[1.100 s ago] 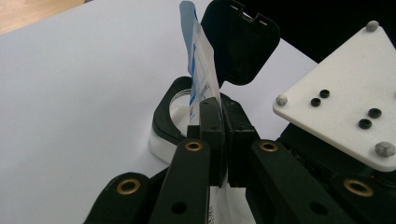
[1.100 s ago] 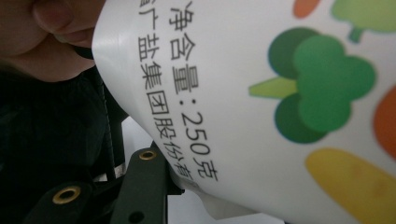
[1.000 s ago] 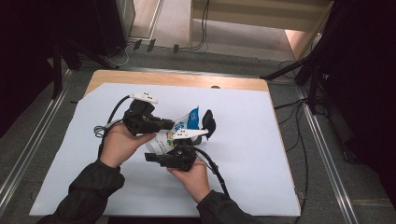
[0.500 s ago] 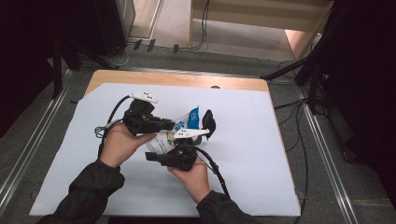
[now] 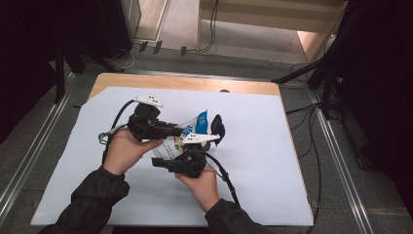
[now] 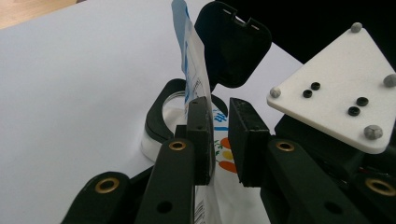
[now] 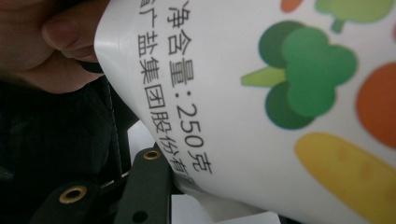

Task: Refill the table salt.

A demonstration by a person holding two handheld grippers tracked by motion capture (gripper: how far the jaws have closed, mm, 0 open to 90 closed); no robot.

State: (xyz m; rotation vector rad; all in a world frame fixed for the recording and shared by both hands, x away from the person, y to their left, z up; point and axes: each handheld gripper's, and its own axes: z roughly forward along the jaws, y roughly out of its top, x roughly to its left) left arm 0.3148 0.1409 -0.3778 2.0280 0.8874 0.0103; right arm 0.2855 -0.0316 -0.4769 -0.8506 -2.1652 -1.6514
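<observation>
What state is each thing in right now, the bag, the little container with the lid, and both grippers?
Printed bag: held up off the table, tilted, between both grippers.
Black hinged lid: flipped open, standing upright.
Round container: open, sitting on the white sheet.
Left gripper: jaws around the bag, small gap at one jaw.
Right gripper: at the bag's lower end; jaw state unclear.

We see a white pouch [image 5: 187, 132], blue-topped, printed with vegetables and "250", upright between the left gripper [image 6: 219, 140] jaws; just beyond them, a clear round container [image 6: 163, 116], its black lid [image 6: 232, 44] hinged open.
</observation>
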